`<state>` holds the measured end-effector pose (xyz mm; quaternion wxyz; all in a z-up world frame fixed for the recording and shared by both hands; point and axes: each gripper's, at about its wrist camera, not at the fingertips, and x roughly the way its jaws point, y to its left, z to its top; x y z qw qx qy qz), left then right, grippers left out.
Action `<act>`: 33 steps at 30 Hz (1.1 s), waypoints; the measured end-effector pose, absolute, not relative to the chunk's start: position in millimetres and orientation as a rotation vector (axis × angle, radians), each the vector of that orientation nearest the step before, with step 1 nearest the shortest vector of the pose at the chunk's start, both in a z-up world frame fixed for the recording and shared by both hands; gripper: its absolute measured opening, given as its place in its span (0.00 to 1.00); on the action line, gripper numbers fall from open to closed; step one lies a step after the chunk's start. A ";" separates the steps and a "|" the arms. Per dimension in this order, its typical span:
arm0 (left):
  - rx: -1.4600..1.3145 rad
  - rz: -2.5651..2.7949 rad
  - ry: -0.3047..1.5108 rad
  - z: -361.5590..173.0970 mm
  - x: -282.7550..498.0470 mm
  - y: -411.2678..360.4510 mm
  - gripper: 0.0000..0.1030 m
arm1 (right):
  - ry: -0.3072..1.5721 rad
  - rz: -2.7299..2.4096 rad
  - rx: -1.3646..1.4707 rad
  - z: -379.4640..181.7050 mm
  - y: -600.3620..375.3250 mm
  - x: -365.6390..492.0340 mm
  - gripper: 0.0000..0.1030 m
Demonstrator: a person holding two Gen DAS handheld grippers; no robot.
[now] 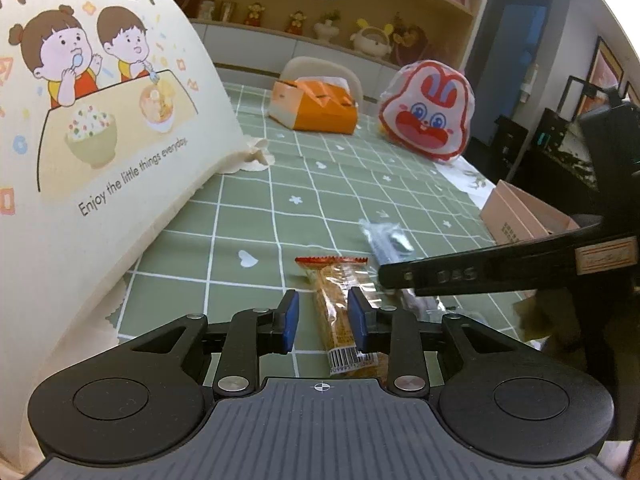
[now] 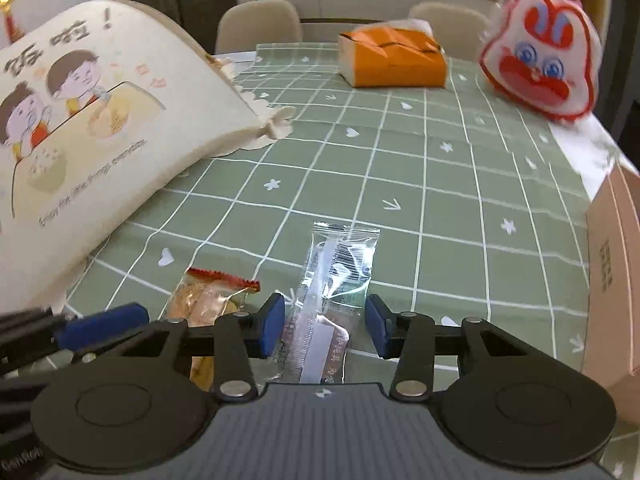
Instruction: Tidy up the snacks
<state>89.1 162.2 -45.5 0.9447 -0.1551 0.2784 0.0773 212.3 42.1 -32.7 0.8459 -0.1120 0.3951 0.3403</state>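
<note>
An orange snack bar in a clear wrapper (image 1: 339,308) lies on the green checked tablecloth (image 1: 248,216). My left gripper (image 1: 323,320) is open and straddles it, its right pad against the wrapper. A clear-wrapped snack with a silver strip (image 2: 332,300) lies to the right of the orange bar (image 2: 200,300). My right gripper (image 2: 325,326) is open with this snack between its jaws. The right gripper's arm (image 1: 500,270) crosses the left wrist view. One blue finger of the left gripper (image 2: 100,326) shows at the left of the right wrist view.
A cream cloth bag with cartoon children (image 1: 92,128) stands at the left. An orange tissue box (image 1: 316,106) and a red rabbit-face bag (image 1: 430,114) sit at the far side. A pink cardboard box (image 2: 612,272) stands at the right table edge.
</note>
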 end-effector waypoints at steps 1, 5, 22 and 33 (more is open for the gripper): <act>-0.308 0.163 0.570 -44.9 89.0 161.4 0.32 | 0.834 0.727 -0.226 -30.4 38.9 212.0 0.40; -0.283 0.189 0.578 -42.7 89.3 158.2 0.32 | 0.729 0.692 -0.188 -7.8 9.3 201.8 0.39; -0.135 0.232 0.658 -33.8 119.2 131.8 0.29 | 0.706 0.622 -0.142 -37.2 -156.1 128.0 0.65; 0.028 0.168 0.727 -17.5 138.3 85.4 0.30 | 0.684 0.591 -0.049 -51.2 -186.4 125.0 0.69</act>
